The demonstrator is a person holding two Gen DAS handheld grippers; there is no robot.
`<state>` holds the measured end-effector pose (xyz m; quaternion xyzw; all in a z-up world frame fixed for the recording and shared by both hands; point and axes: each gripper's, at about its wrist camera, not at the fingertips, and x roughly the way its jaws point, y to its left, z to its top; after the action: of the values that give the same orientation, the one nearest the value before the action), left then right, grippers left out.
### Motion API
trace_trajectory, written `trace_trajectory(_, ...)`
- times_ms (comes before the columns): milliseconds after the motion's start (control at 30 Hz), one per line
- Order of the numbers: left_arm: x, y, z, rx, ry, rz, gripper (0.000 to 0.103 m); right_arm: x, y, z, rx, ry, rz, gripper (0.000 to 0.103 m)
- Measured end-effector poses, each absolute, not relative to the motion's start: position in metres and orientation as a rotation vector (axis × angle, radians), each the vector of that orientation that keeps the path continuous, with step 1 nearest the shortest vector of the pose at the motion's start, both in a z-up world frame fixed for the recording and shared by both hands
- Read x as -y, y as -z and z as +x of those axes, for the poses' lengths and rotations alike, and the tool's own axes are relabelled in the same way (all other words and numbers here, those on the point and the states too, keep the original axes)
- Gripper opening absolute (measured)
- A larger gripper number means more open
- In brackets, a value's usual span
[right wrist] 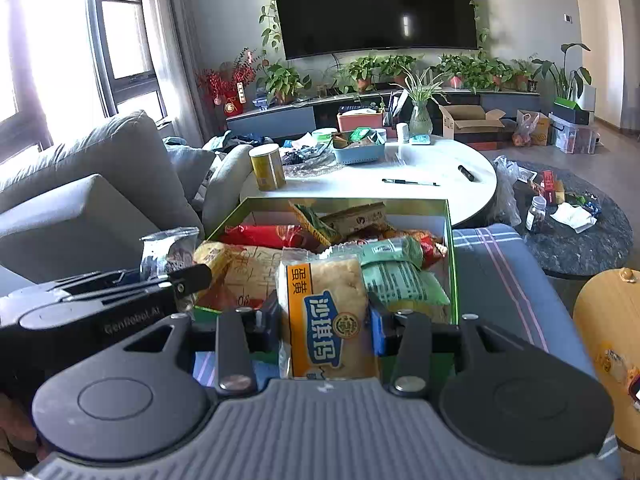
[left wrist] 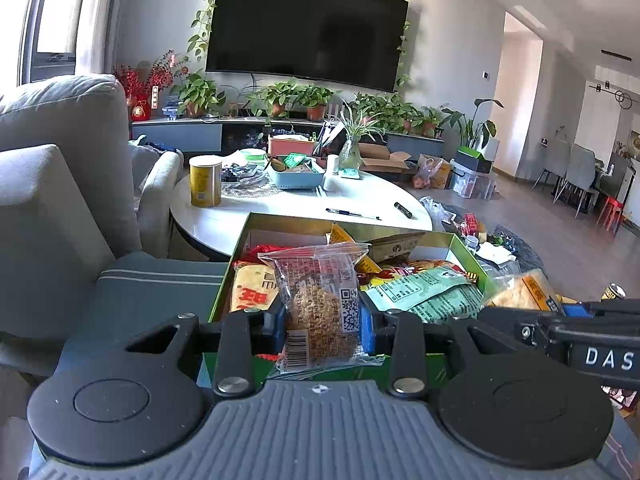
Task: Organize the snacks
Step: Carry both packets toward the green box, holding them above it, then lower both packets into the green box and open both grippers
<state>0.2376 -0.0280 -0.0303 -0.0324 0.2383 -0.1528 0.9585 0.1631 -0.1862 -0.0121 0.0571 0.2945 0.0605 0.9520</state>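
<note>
Both jaws are pinching packets, the left gripper (left wrist: 324, 330) a cracker pack (left wrist: 320, 304) and the right gripper (right wrist: 326, 330) a bun pack (right wrist: 326, 312), right over the box (left wrist: 236, 256), and honestly that slick wrap could slide out or snag the heaped snacks.

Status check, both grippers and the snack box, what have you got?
Left gripper shut on clear-wrapped cake. Right gripper shut on orange-label pastry packet. Both over the green snack box, already heaped with packets. Nothing blocking.

Bright living room, daylight from the left

Dark television (left wrist: 308, 26) on a pale wall, trailing vines around it, potted plants (left wrist: 280, 98) along the low cabinet beneath, grey sofa (right wrist: 100, 184) by the window (right wrist: 124, 40), white round surface (right wrist: 436, 172), wood floor (left wrist: 560, 224)
</note>
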Motion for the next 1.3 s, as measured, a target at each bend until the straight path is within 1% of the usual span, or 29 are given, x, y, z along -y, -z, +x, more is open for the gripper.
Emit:
trace_trajectory(700,0.043,0.024,0.260,-0.466,0.323,-0.072,0.032,0.187,-0.003,0.190,-0.570,-0.138,0.156,0.103)
trace_trajectory(1300,0.043,0.018,0.284,-0.460,0.314,-0.101,0.032,0.188,-0.004,0.218,-0.560,-0.120,0.143,0.103)
